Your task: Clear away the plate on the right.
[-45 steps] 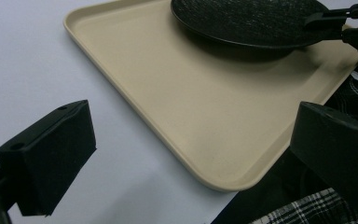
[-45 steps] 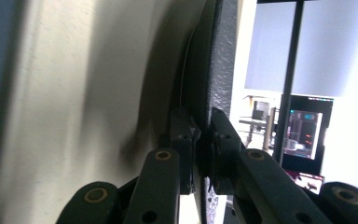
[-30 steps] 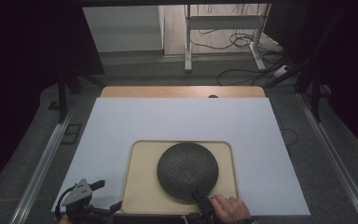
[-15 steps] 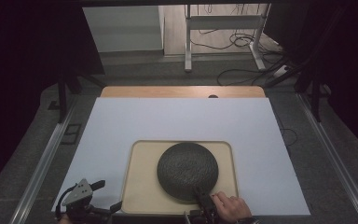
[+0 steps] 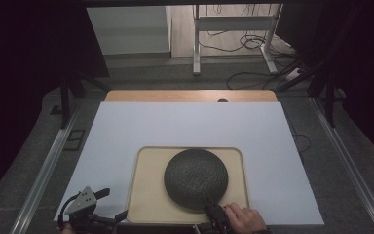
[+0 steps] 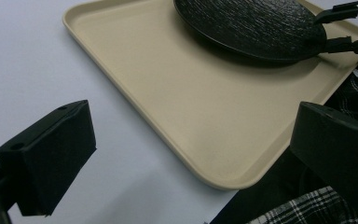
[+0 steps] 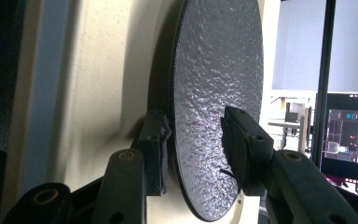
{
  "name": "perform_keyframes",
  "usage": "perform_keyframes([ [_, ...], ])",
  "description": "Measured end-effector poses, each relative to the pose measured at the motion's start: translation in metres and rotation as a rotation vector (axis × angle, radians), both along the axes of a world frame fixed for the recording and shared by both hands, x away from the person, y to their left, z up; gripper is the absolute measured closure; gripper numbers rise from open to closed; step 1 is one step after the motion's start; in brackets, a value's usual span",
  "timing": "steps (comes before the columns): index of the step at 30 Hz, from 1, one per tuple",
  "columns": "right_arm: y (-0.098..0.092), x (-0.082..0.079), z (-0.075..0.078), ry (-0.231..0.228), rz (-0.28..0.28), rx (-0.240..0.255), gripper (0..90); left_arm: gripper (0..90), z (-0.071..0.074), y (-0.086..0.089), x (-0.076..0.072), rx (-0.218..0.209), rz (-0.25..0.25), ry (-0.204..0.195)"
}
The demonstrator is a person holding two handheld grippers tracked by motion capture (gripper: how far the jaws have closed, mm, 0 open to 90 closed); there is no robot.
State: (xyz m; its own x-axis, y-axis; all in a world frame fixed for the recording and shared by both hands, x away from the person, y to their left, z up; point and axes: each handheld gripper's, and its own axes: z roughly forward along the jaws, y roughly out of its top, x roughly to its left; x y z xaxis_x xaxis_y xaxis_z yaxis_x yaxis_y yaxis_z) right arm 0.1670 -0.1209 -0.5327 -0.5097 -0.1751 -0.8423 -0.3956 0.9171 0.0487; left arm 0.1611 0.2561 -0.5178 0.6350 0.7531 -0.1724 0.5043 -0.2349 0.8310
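One round black plate (image 5: 196,178), rough pebbled surface, on beige tray (image 5: 146,204)

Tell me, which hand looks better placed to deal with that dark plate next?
Probably the right. The right gripper already straddles the near rim of the black plate, its jaws just opening. The left gripper sits open beside the tray, apart from the plate.

In the high view the bottom edge cuts off the person's right hand (image 5: 245,220) at the wrist and the left claw (image 5: 108,204) at its lower body. The black plate (image 5: 196,178) hides the middle of the beige tray (image 5: 146,195). In the right claw view one pad sits behind the plate's rim, so contact there cannot be told.
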Motion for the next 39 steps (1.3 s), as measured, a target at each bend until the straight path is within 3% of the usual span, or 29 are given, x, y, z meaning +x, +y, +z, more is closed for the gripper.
perform_keyframes([
  [10,-0.006,-0.007,0.006,0.007,0.022,0.029,60.4,0.0,0.000,0.000,0.000,0.002,-0.001,0.002],
  [15,-0.010,-0.008,0.012,0.011,0.016,0.071,59.8,0.0,0.000,0.000,0.000,0.002,-0.002,0.002],
  [28,-0.025,0.003,0.020,0.034,-0.076,0.160,49.7,0.0,0.000,0.000,0.000,0.003,-0.002,0.003],
  [39,-0.038,0.018,0.027,0.123,-0.175,0.246,44.0,0.0,0.000,0.000,0.001,0.006,-0.004,0.005],
])
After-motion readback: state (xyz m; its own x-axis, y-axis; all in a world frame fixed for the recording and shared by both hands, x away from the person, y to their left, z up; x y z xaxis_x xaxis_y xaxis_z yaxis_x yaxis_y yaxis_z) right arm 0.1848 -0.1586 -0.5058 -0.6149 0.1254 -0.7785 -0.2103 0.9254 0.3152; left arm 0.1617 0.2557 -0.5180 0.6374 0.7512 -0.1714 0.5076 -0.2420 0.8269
